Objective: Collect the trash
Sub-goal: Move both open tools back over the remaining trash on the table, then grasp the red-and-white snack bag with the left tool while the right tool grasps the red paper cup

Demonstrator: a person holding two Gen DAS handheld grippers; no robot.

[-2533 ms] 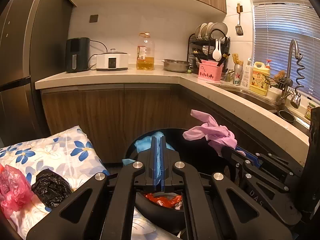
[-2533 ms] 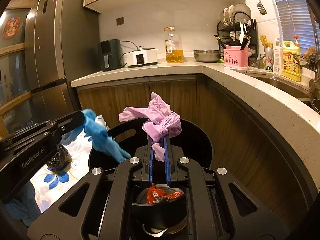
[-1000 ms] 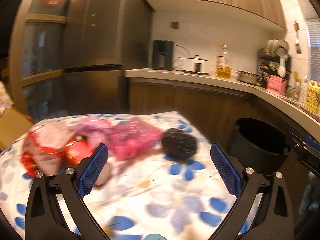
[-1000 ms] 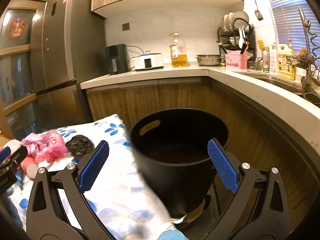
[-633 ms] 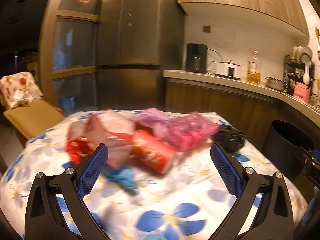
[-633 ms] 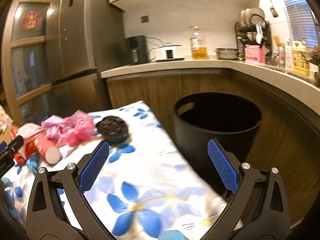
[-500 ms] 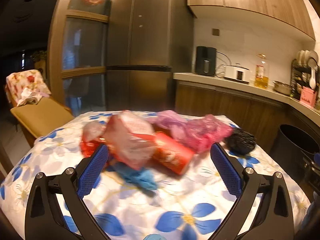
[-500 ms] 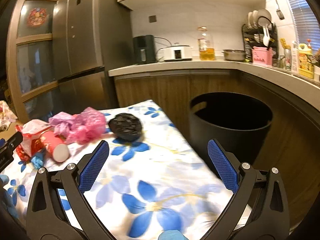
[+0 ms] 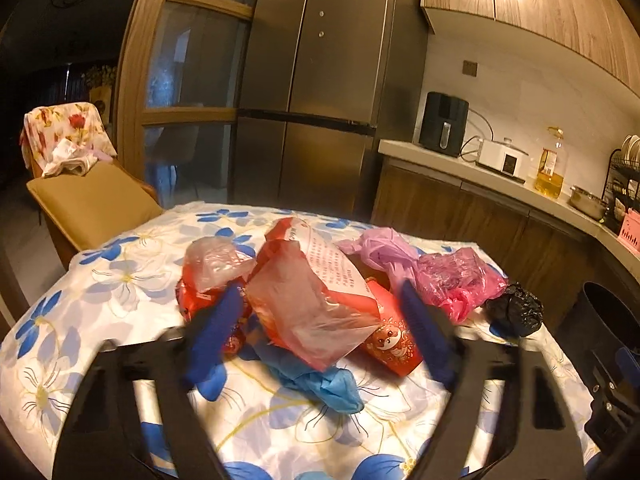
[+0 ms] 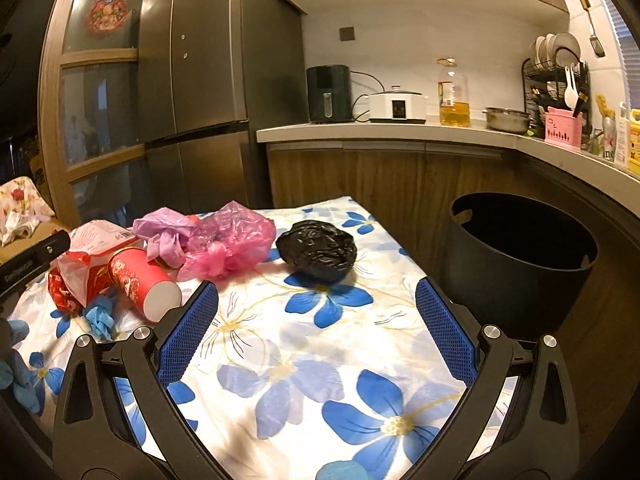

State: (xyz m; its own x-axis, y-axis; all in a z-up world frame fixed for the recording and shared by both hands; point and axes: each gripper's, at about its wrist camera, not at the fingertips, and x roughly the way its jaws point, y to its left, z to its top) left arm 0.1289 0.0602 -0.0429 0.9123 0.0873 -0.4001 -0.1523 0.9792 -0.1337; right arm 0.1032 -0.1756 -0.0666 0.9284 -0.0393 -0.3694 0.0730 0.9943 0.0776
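Fridge beside counter (rice cooker, oil bottle).

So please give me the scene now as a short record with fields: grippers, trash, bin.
left gripper: open, empty, facing the trash pile
right gripper: open, empty, above the floral tablecloth
nearest trash to bin: crumpled black plastic bag
other trash: pink plastic bag, red paper cup, blue glove
bin: round black bucket, beside the table

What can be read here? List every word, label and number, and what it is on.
"ine": partial letters on the can at far right.
Left tongs: lettering on the arm, seen from the right wrist view, too blurred.
Red packet: printed lines too small.
Red cup: print unreadable.
Oil bottle: label too small.
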